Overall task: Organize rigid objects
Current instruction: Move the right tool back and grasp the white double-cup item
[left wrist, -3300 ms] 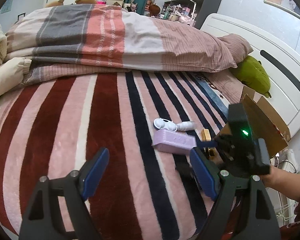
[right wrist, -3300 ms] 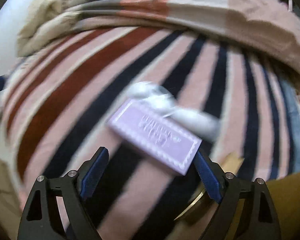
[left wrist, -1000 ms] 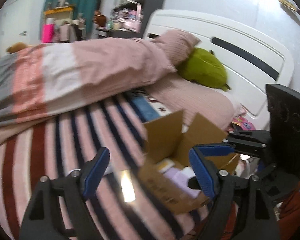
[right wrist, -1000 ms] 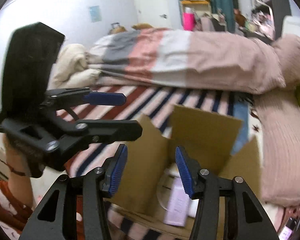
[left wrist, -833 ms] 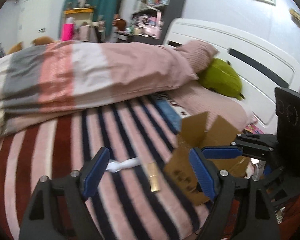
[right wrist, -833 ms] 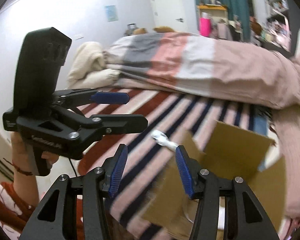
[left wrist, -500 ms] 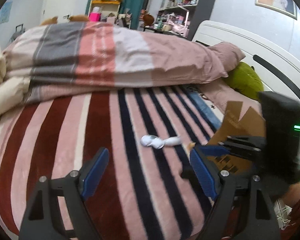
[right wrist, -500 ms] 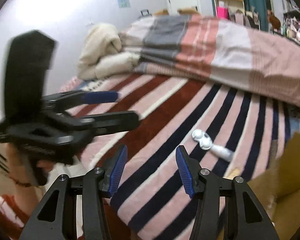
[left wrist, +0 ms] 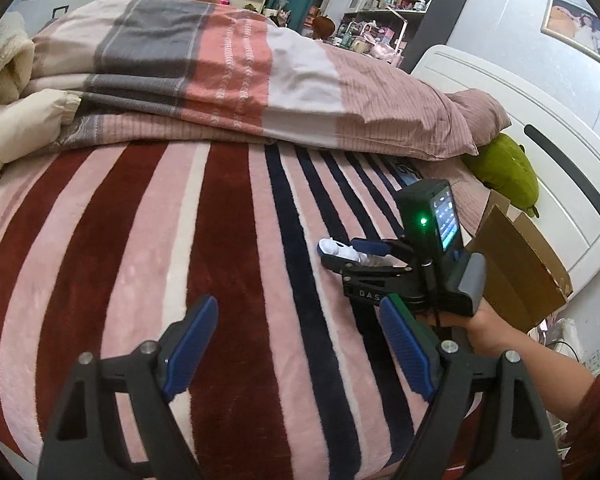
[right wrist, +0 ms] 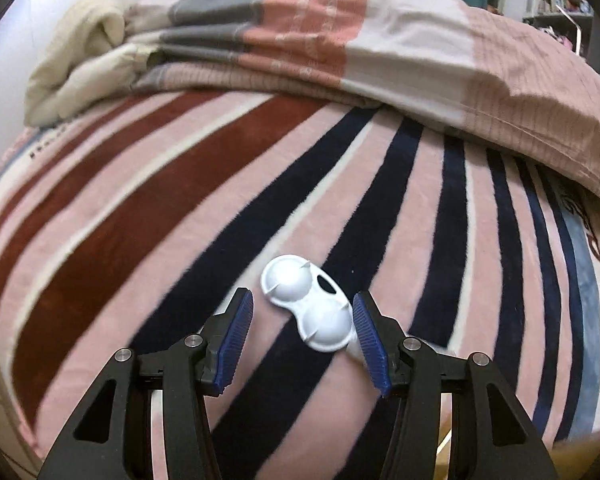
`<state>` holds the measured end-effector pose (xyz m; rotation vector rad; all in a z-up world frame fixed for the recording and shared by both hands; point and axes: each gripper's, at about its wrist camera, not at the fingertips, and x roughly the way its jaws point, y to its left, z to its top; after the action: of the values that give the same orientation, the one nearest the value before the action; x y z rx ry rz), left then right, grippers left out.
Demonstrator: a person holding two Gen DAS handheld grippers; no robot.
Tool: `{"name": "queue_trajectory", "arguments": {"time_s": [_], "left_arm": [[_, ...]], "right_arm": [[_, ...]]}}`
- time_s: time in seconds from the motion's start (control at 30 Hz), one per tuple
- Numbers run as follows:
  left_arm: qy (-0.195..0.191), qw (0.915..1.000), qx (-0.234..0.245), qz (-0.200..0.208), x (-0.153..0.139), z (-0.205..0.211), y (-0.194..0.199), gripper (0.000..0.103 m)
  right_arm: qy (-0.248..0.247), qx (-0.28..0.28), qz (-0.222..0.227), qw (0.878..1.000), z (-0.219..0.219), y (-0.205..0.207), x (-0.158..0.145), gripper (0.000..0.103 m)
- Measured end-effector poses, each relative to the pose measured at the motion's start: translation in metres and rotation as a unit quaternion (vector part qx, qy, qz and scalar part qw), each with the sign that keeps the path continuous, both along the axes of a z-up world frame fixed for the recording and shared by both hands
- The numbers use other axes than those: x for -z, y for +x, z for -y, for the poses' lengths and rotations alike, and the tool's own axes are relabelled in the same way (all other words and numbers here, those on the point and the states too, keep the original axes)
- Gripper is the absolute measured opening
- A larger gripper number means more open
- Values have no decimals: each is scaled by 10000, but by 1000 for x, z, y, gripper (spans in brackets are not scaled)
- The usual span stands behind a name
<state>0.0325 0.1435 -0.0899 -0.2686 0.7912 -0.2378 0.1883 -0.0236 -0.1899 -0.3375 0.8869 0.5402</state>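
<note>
Right gripper [right wrist: 303, 334] straddles the white two-domed plastic piece [right wrist: 305, 311] with its jaws parted, pads [right wrist: 236, 336] not yet touching it; the piece lies on the striped blanket [right wrist: 180, 216] toward its right edge; left gripper [left wrist: 296, 356] hangs released, near the cardboard box [left wrist: 516, 268].

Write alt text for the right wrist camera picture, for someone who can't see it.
An open two-finger gripper with blue pads straddles a white plastic gadget with two domed ends, lying on a striped pink, red and navy blanket. A folded duvet lies behind.
</note>
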Motion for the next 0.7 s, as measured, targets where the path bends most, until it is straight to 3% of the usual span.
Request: {"name": "queue_trajectory", "arguments": {"time_s": [0.1, 0.2, 0.37, 0.4, 0.43, 0.47, 0.57, 0.7], "left_arm": [[15, 10000, 28, -5, 0, -1, -1, 81], [-24, 10000, -7, -25, 0, -1, -2, 81], [39, 10000, 10, 3, -6, 3, -4, 81], [58, 10000, 21, 11, -7, 4, -5, 81], [75, 10000, 25, 8, -8, 6, -5, 81], [87, 10000, 23, -3, -9, 7, -5, 81], [72, 10000, 62, -7, -12, 11, -4, 81], [-69, 9996, 255, 113, -25, 23, -3, 81]], "right_arm": [[195, -61, -140, 9997, -1, -1, 0, 48], [464, -498, -276, 9973, -3, -14, -4, 48], [-92, -369, -45, 9993, -13, -16, 6, 48], [1, -338, -98, 9994, -12, -14, 7, 47], [102, -349, -150, 9992, -11, -13, 7, 29], [81, -389, -154, 9991, -13, -15, 7, 26], [28, -634, 140, 9979, -16, -32, -7, 27], [374, -1029, 287, 9936, -12, -67, -48, 26]]}}
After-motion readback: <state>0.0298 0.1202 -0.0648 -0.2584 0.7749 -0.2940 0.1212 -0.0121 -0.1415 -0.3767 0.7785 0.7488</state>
